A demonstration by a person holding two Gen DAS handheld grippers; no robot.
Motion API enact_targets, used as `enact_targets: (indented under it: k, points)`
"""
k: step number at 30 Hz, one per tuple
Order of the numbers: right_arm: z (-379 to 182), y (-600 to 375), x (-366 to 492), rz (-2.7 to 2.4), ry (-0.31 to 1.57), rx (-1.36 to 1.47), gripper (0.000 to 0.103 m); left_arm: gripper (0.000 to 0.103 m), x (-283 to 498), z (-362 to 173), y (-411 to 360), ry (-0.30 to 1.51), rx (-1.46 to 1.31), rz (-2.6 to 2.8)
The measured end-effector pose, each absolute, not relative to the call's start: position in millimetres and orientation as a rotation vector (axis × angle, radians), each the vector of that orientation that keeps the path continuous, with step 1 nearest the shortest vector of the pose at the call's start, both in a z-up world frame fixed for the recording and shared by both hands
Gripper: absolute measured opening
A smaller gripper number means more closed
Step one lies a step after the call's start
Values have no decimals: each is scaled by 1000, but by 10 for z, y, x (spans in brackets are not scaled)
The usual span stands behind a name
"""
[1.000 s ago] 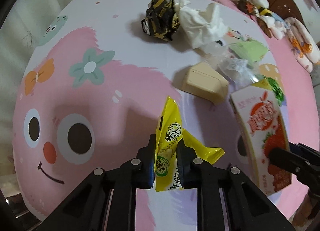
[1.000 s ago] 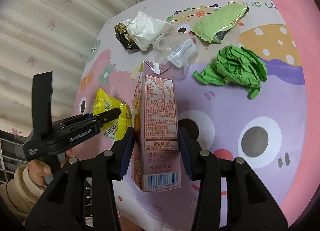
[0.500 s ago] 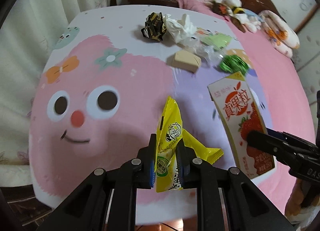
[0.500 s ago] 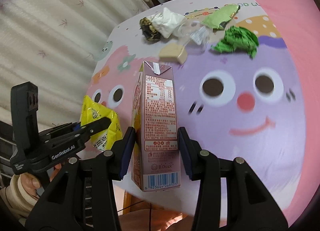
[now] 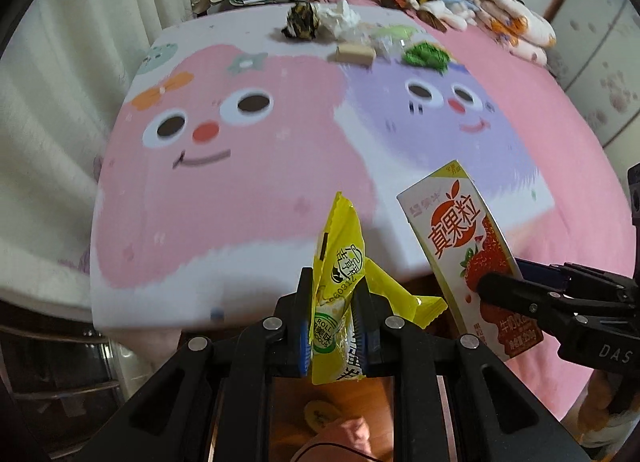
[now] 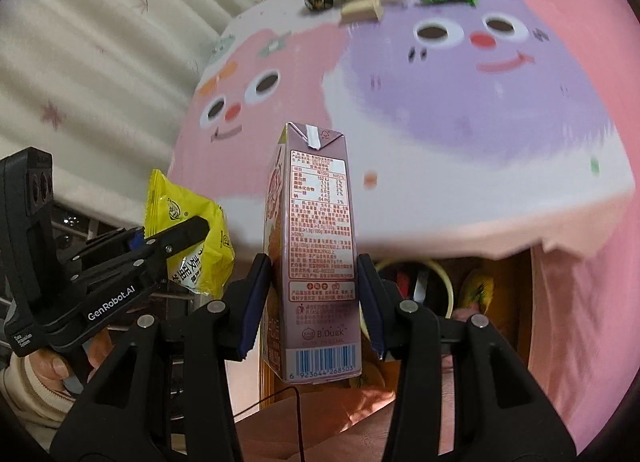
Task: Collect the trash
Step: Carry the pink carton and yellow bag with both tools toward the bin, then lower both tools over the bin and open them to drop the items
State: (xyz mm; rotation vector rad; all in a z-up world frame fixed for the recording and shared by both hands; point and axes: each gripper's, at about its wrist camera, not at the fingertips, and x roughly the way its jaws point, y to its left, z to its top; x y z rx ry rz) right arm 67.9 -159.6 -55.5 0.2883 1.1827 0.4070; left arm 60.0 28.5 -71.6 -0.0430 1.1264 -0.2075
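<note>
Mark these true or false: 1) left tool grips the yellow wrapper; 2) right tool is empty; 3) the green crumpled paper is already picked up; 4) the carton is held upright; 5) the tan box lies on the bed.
1) True: the left tool is shut on the yellow wrapper.
2) False: the right tool clamps the carton.
3) False: the green crumpled paper lies on the bed.
4) True.
5) True: tan box.

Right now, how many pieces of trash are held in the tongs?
2: a yellow snack wrapper in the left tongs, a strawberry milk carton in the right tongs.
</note>
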Motion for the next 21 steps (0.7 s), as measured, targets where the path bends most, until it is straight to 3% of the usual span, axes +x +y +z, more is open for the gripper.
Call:
enact_targets:
  k: [11, 21]
  points:
    - [-1469, -1557, -66, 331, 1365, 259, 40, 17, 10, -1565, 113, 1271, -48, -263]
    - [-3250, -1909, -100, 185, 1518, 310, 40, 17, 54, -3170, -279, 1387, -103, -256]
